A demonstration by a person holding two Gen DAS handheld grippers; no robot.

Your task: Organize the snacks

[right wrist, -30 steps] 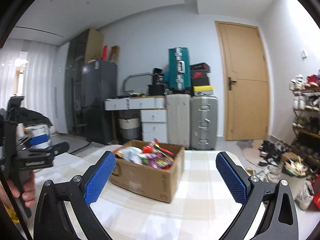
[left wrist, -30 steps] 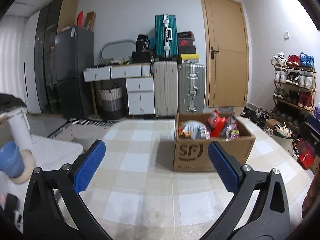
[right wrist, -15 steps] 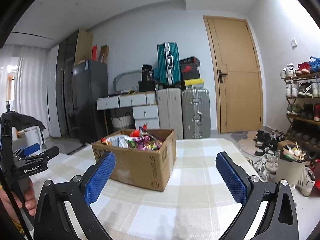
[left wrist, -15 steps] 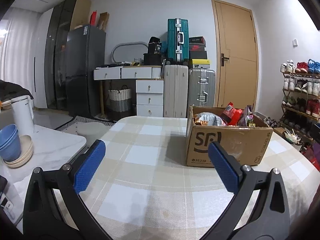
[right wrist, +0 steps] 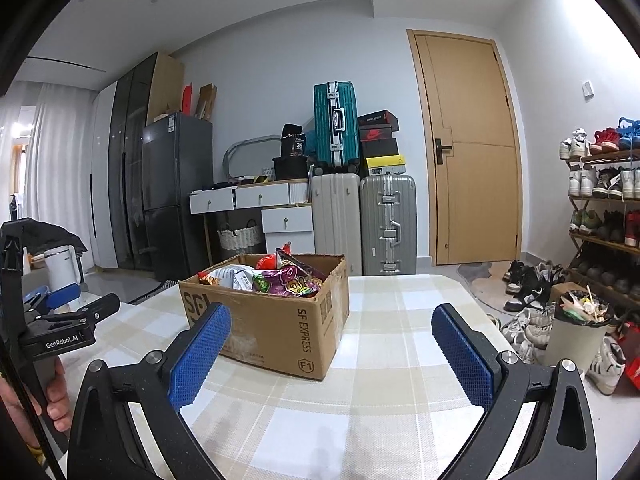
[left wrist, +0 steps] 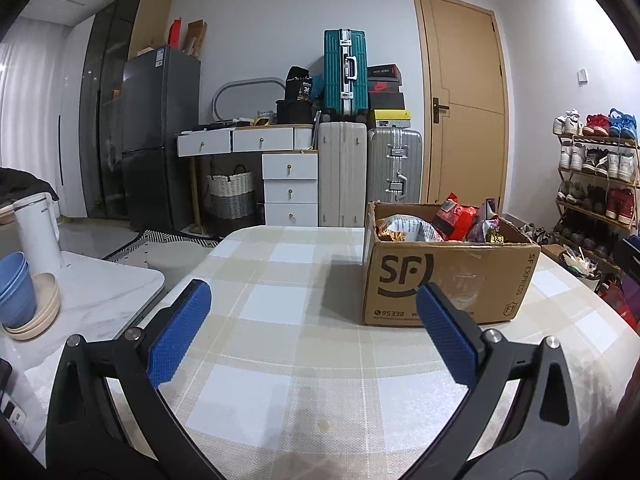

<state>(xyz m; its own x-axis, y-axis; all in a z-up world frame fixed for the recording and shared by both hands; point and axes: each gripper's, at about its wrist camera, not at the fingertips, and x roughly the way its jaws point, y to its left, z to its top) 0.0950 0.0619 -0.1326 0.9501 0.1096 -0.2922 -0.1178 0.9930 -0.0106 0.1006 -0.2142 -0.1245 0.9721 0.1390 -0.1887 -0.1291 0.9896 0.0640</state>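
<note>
Left wrist view: brown cardboard box [left wrist: 448, 276] of snack packets [left wrist: 456, 222] sits right of centre on the checked-cloth desk [left wrist: 264, 304], bare cloth ahead. Left tool [left wrist: 310, 338] spread wide, holding nothing.

Right wrist view: box ahead-left, back from the desk's edges. Right tool [right wrist: 332, 354] wide, holding nothing.

Teal suitcase [left wrist: 345, 75] atop beige one; fridge [left wrist: 158, 136] left, shoe rack [left wrist: 596, 176] right.

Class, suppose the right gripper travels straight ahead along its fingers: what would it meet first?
Probably the cardboard box of snack packets on the checked table. The right gripper is open; the box sits slightly left of centre, so depth is uncertain.
</note>
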